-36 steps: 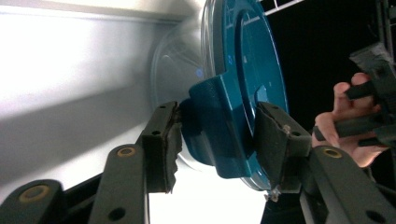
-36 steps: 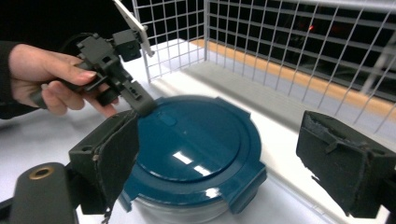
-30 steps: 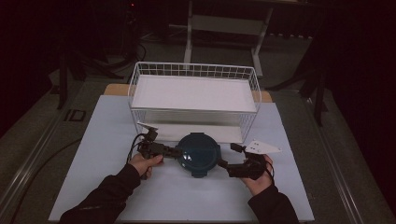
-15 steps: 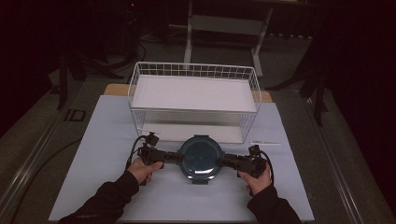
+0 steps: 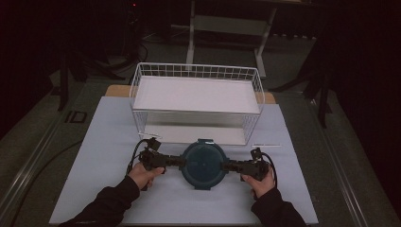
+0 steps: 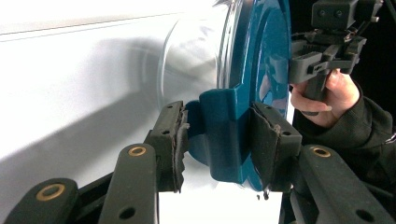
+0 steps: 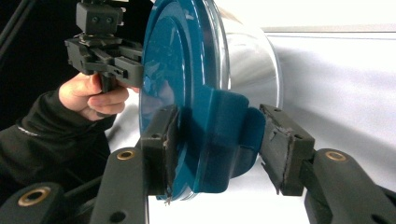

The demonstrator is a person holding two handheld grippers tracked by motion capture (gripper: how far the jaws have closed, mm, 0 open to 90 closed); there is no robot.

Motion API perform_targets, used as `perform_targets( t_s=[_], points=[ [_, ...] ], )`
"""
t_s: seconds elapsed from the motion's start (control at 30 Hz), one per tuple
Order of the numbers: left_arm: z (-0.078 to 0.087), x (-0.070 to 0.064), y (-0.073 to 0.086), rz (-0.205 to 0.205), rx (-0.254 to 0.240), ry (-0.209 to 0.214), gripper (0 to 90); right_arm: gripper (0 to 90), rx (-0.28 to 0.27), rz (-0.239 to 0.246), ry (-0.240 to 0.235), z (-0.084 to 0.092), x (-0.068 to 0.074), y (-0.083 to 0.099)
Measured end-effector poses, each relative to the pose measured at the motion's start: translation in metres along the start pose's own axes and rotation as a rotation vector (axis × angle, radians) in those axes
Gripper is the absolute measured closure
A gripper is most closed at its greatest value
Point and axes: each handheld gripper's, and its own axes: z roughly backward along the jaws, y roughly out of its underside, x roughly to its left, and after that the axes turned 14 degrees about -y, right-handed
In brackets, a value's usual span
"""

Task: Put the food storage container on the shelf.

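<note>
A round container with a teal lid [image 5: 204, 163] and a clear body [image 6: 196, 70] sits between my two grippers, just in front of the wire basket. My left gripper [image 5: 182, 162] grips the lid's left latch tab [image 6: 224, 135], with both pads [image 6: 180, 140] against it. My right gripper [image 5: 224, 165] holds the opposite latch tab [image 7: 224, 140]; its left pad presses the lid face and its right pad [image 7: 278, 144] meets the tab's edge. Both grippers lie level and point inward at each other. Each gripper view shows the other hand behind the lid.
A white wire basket [image 5: 196, 71] with a flat white shelf stands at the back of the white table mat [image 5: 94, 142], its front wall just beyond the container. Bare mat lies left, right and in front of the hands. Dark floor and stands surround the table.
The container has come slightly toward the person. Both grippers have levelled out on either side of it, and the right hand has rotated so its white tag is hidden.
</note>
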Motion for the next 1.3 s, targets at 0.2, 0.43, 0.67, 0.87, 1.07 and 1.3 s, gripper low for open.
perform_targets(
  t_s=[0.2, 0.43, 0.67, 0.87, 1.07, 1.3],
  points=[
    [-0.001, 0.001, 0.001, 0.01, -0.007, 0.008, 58.2, 54.6, 0.014, 0.007, -0.001, 0.003, -0.001, 0.0],
    [-0.001, -0.002, 0.005, 0.048, -0.028, -0.02, 57.3, 55.2, -0.007, 0.007, 0.04, 0.0, 0.007, 0.002],
    [0.002, -0.009, 0.007, 0.054, -0.044, -0.038, 57.9, 57.1, -0.015, -0.028, 0.015, 0.003, 0.007, 0.006],
    [0.007, -0.01, 0.0, 0.033, -0.077, -0.05, 58.0, 57.3, -0.023, -0.018, 0.002, 0.002, 0.007, 0.0],
    [0.011, -0.003, -0.015, 0.007, -0.138, -0.062, 57.9, 57.2, -0.027, 0.033, 0.011, -0.002, 0.007, -0.024],
    [0.01, 0.013, -0.025, 0.005, -0.191, -0.076, 57.8, 57.0, -0.028, 0.072, 0.02, -0.011, -0.003, -0.049]
  ],
)
